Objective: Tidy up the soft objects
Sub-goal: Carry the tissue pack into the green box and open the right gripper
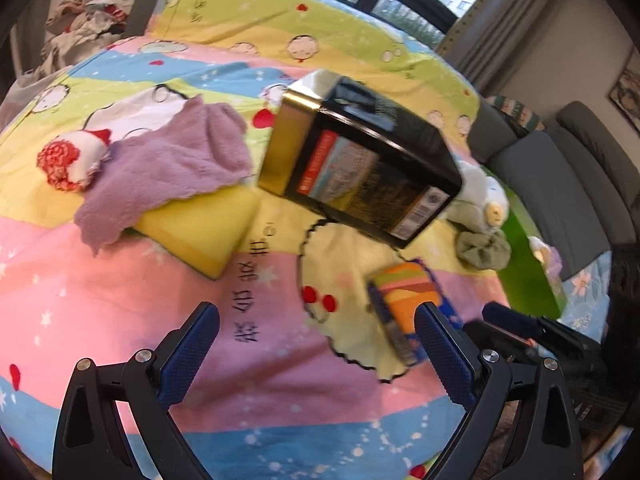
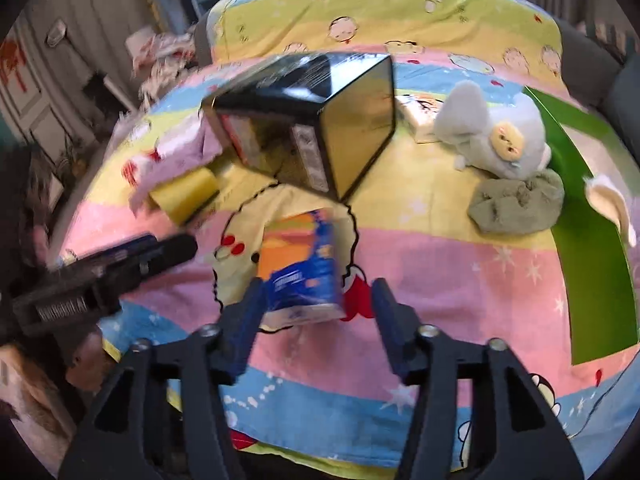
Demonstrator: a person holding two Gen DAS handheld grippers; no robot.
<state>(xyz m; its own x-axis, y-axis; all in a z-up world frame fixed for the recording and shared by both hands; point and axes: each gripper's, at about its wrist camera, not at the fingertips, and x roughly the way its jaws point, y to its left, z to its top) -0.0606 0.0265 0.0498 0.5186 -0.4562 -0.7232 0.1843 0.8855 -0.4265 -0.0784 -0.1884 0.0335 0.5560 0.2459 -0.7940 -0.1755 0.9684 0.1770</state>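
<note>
Angled down over a cartoon-print bedsheet [image 2: 460, 280], right gripper [image 2: 318, 312] spread wide, pinching nothing; left gripper [image 1: 316, 344] likewise spread and empty. Just beyond the right fingertips, touching neither, tissue pack [image 2: 304, 264], long axis running away. Past the pack, tilted black tin box [image 2: 304, 128]; left of the box, yellow sponge [image 2: 184, 194]; right, grey plush toy [image 2: 496, 136].

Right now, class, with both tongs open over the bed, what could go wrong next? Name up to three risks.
1. The black box looks tilted on one corner beside the tissue pack; a nudge may topple it.
2. The right tongs stand open around the pack, left finger close, right clear; it may shift as they close.
3. The left tongs hover close and could collide.
</note>
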